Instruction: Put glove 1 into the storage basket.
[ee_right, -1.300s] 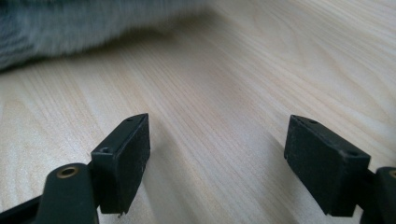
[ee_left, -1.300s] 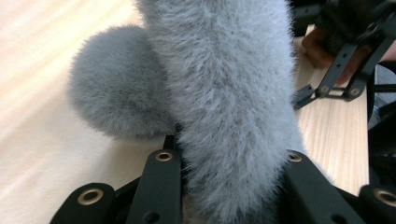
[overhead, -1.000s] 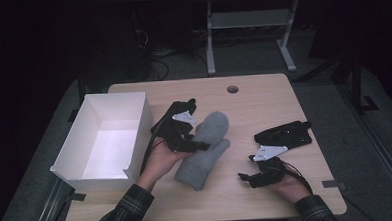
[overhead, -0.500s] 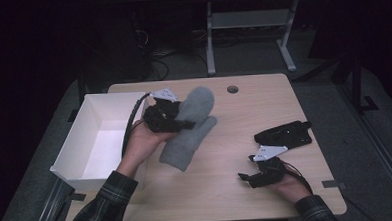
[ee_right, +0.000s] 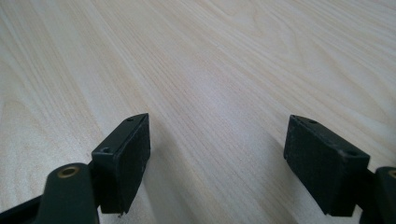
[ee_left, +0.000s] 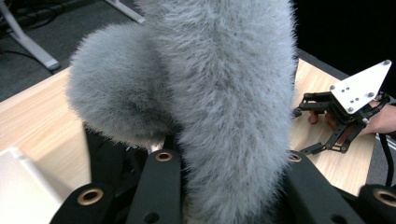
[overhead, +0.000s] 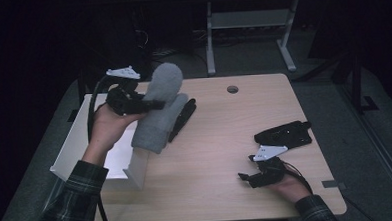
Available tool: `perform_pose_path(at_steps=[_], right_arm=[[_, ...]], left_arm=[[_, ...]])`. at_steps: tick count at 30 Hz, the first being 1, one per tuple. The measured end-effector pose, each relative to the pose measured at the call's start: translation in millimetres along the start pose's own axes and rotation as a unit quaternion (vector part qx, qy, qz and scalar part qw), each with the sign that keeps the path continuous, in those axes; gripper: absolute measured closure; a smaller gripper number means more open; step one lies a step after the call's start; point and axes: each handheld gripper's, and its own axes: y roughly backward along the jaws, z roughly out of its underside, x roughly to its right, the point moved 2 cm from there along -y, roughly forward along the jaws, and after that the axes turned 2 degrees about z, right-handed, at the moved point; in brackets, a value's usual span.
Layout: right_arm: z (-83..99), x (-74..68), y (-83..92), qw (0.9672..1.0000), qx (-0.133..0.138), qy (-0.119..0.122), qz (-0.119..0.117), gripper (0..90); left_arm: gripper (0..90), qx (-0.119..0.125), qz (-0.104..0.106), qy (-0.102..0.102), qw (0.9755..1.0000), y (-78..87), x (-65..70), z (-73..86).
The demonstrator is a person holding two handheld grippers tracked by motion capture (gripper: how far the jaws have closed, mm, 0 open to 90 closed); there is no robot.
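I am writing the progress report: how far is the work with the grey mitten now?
Done: the left gripper has the grey fluffy mitten clamped and off the table. In hand: it hangs beside the white box. Left: putting it in, probably. The right gripper rests open on the table.

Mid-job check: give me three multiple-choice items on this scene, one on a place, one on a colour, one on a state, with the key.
1. Where is the white box?
A. left edge of the table
B. right edge
C. on the floor

2. What colour is the mitten?
A. red
B. grey
C. yellow

3. How do the right tongs stand?
A. shut on the mitten
B. shut on the box
C. open, holding nothing

Key: 1 A, the high view shows it beside the left tongs. 2 B, grey fleece in the high view and the left gripper view. 3 C, bare table lies between the spread jaws.
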Motion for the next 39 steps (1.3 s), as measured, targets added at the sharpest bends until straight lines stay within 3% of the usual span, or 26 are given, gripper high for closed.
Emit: perform_pose_path(at_steps=[9, 14, 23, 29, 39], right_arm=[[-0.1, 0.2, -0.2, 1.0000, 0.000, -0.001, 0.001, 23.0], [-0.2, 0.2, -0.2, 1.0000, 0.000, -0.002, 0.002, 23.1], [-0.2, 0.2, -0.4, 1.0000, 0.001, -0.003, 0.001, 23.1], [-0.4, 0.9, -0.7, 1.0000, 0.001, 0.000, 0.003, 23.2], [-0.6, 1.1, -0.7, 1.0000, 0.000, -0.004, 0.004, 23.4]], left_arm=[[71.5, 0.038, -0.009, 0.029, 0.9988, 43.4, -22.7, 5.1], [71.5, 0.044, -0.040, 0.031, 0.9978, 66.4, -30.0, 7.3], [71.4, 0.039, -0.072, 0.064, 0.9946, 94.1, -54.9, 32.5], [71.3, 0.022, -0.084, 0.082, 0.9928, 95.0, -68.6, 60.2], [71.2, -0.022, -0.091, 0.115, 0.9889, 71.8, -85.3, 107.6]])
